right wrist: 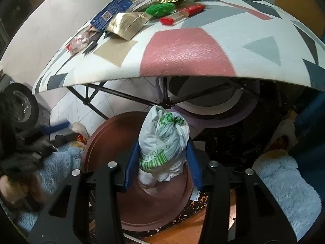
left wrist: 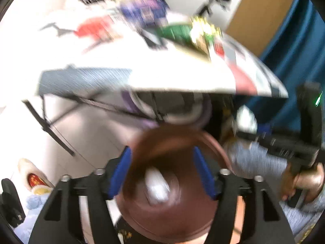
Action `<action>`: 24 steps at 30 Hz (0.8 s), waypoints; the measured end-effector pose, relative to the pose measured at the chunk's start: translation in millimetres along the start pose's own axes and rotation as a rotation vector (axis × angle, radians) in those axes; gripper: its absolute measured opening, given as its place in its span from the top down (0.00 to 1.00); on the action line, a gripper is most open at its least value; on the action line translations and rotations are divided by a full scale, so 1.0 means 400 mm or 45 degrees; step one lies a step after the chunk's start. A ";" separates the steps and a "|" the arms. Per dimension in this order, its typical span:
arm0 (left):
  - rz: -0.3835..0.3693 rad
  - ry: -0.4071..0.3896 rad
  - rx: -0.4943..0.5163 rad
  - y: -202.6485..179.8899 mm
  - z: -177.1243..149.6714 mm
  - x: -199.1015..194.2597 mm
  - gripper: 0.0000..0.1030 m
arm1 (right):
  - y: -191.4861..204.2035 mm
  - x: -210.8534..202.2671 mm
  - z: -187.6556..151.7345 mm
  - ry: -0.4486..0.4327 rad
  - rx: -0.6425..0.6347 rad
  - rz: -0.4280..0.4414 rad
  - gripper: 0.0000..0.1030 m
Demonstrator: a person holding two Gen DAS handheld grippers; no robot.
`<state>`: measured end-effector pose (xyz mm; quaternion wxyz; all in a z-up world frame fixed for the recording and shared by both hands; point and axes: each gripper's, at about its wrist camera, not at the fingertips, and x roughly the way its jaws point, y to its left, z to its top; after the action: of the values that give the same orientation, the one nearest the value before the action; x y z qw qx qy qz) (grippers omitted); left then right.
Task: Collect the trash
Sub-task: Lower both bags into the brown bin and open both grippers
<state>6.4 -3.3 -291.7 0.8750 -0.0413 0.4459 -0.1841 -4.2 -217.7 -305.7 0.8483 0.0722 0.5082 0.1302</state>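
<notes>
At the far left of the right wrist view the left gripper (right wrist: 61, 127) shows blurred above a pale blue fluffy slipper (right wrist: 59, 162), one blue finger (right wrist: 59, 126) sticking out toward the brown bin (right wrist: 97, 142). In the left wrist view that gripper (left wrist: 162, 173) has its fingers spread with nothing between them, and directly below the gap a white crumpled lump (left wrist: 157, 189) lies on the bottom of the bin (left wrist: 215, 148); the blur hides what the lump is. Moving right, the right gripper (right wrist: 162, 162) pinches a knotted white plastic bag (right wrist: 162, 142) with green print, its blue fingers (right wrist: 133, 162) pressed on both sides of the bundle, which stands upright over the bin's opening. Above and behind the bin runs the edge of the counter (right wrist: 264, 40), covered in a cloth with pink, grey and dark shapes. On its far side lie more trash: a blue box (right wrist: 110, 15), a gold foil wrapper (right wrist: 126, 25), a green scrubber (right wrist: 160, 9) and a red-capped tube (right wrist: 182, 14). At the right edge a second pale blue slipper (right wrist: 284, 183) rests on the floor.
</notes>
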 end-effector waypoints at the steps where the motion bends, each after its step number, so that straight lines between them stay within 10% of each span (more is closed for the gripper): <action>1: 0.016 -0.050 -0.014 0.006 0.003 -0.023 0.27 | 0.007 0.007 -0.001 0.011 -0.018 0.001 0.55; 8: 0.172 -0.302 -0.071 0.020 0.006 -0.144 0.11 | 0.073 0.084 -0.017 0.117 -0.164 -0.007 0.55; 24: 0.239 -0.248 -0.132 0.075 0.006 -0.119 0.09 | 0.142 0.266 -0.098 0.468 -0.391 -0.082 0.53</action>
<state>-8.6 41.6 -260.8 0.9243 -0.0621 0.3695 -0.0732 0.8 -132.5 -399.6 0.7463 -0.0987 0.6303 0.1899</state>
